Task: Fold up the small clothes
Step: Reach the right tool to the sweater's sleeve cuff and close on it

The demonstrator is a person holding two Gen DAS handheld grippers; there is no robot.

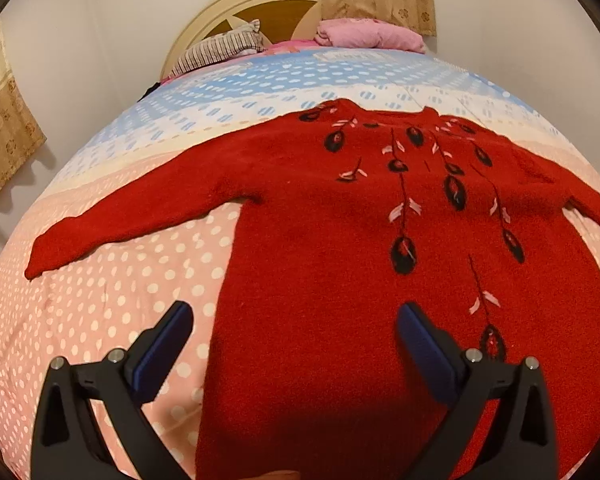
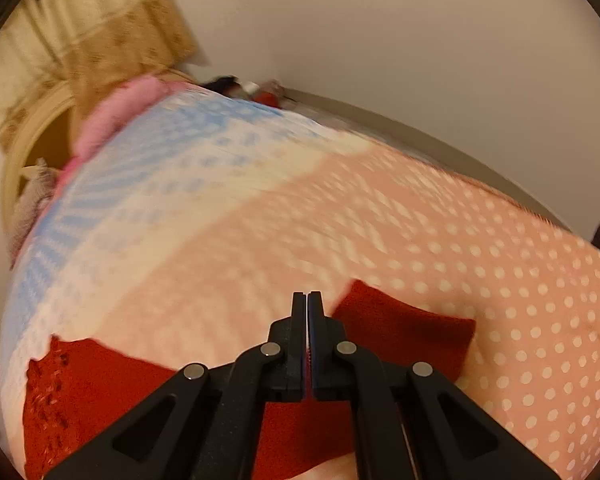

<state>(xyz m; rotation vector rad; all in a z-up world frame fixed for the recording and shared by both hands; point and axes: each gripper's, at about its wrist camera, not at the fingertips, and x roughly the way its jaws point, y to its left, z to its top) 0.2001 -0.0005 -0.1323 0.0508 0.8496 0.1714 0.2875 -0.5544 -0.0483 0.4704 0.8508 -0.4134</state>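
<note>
Red knit is what we are working with: a sweater [image 1: 340, 232] lies flat and face up on the dotted bedspread [image 1: 112, 288], neck toward the headboard [image 1: 236, 12], hem toward us. As far as we can see, no fold has been made yet. The body is fully spread, and the sleeve on the side away from the pink bundle [image 1: 364, 34] by the headboard stretches straight out across the spread.

Our left gripper [image 1: 296, 320] hovers over the hem end with its jaws spread wide, one finger over the bedspread, the other over the knit, pinching nothing.

Our right gripper [image 2: 308, 300] has its jaws pressed together. It sits over the other sleeve [image 2: 404, 332], whose cuff lies on the pink dotted part; a sliver of red shows in the seam between the pads, but with the blur we cannot tell whether cloth is really caught.

We judge the task barely begun: both sleeves still need bringing in over the body, then the body needs doubling hem to neck.
</note>
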